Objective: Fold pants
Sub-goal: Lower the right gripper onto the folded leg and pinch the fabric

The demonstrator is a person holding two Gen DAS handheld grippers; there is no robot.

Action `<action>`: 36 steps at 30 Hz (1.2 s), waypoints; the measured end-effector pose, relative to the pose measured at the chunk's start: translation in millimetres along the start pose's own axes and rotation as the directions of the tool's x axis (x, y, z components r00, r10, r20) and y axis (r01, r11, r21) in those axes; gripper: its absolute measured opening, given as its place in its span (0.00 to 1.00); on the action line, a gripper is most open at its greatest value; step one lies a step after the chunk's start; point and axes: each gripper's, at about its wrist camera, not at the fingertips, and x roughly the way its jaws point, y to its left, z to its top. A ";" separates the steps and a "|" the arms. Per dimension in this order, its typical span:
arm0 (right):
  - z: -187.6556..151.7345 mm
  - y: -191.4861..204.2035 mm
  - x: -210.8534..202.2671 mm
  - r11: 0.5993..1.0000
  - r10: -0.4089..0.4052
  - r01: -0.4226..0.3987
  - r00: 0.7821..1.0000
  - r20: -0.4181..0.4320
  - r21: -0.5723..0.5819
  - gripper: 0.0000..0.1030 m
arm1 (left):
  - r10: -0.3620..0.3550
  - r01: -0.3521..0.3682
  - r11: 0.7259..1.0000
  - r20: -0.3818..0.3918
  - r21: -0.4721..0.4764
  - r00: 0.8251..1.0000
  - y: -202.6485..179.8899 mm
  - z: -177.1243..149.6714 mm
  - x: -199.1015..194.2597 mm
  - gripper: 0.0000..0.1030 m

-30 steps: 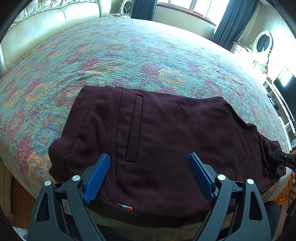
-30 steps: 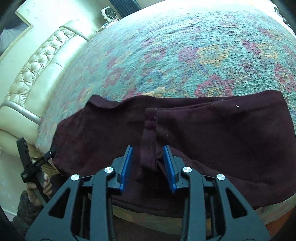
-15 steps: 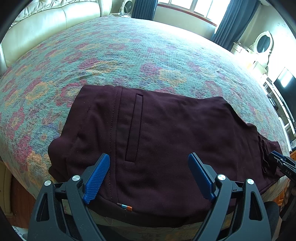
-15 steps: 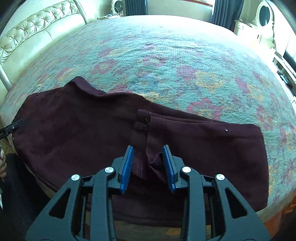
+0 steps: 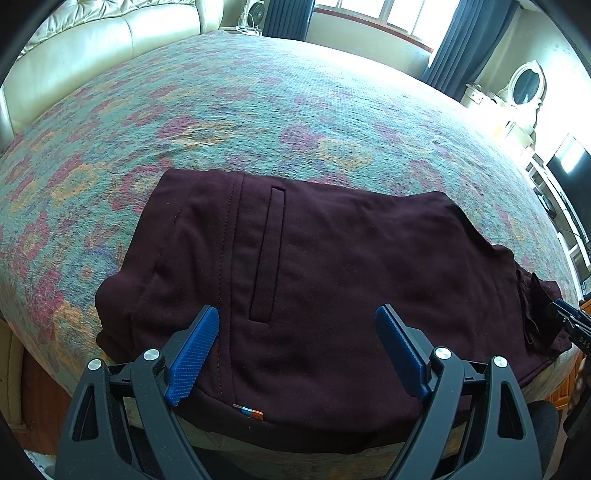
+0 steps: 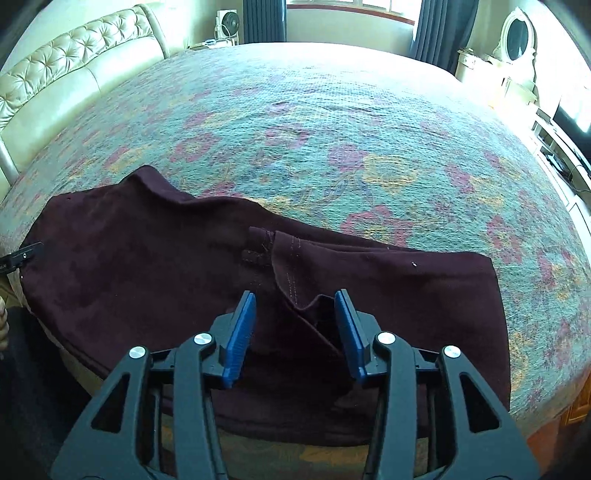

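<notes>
Dark maroon pants (image 5: 332, 277) lie folded along the near edge of the bed, back pocket slit (image 5: 269, 254) facing up. My left gripper (image 5: 297, 314) hovers over the waist end, wide open, with nothing between its fingers. In the right wrist view the pants (image 6: 147, 266) stretch to the left, and a loose hem fold (image 6: 291, 266) lies on top. My right gripper (image 6: 295, 295) straddles that fold with its jaws opening; the blue pads stand clear of the cloth. That gripper's tip shows as the right gripper (image 5: 570, 321) at the pants' right end.
The bed carries a floral quilt (image 6: 332, 129). A cream tufted headboard (image 6: 74, 74) curves along the left. A white dresser with an oval mirror (image 6: 517, 33) and a dark screen (image 5: 572, 177) stand at the right. The bed's edge runs just below the pants.
The right gripper has rolled level and its jaws have spread, letting go of the hem fold, which has slumped onto the pants. The left gripper has not moved.
</notes>
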 end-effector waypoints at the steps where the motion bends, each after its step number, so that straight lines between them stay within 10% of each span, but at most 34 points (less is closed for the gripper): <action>1: -0.1 -1.2 -2.0 1.000 -0.001 0.001 1.000 0.012 0.004 0.46 | 0.000 0.000 1.000 0.000 0.001 1.000 0.0 0.0 0.0 0.83; 14: -10.5 -1.2 26.0 1.000 -0.009 0.008 0.996 -0.085 -0.014 0.57 | 0.011 -0.011 1.000 -0.001 0.014 1.000 -1.7 -1.4 -0.2 0.83; 21: -9.9 0.6 31.9 0.996 0.088 -0.084 0.990 -0.113 0.039 0.15 | 0.021 -0.021 1.000 -0.001 0.020 1.000 -4.2 -4.0 0.3 0.83; 31: -6.7 1.6 28.1 0.972 0.209 -0.194 0.971 -0.114 0.130 0.00 | 0.030 -0.030 0.999 0.000 0.026 1.000 -6.0 -3.8 1.1 0.84; 36: -7.2 6.0 24.4 0.987 0.143 -0.134 0.984 -0.103 0.086 0.00 | 0.028 -0.028 0.999 0.000 0.026 1.000 -5.8 -3.8 1.3 0.84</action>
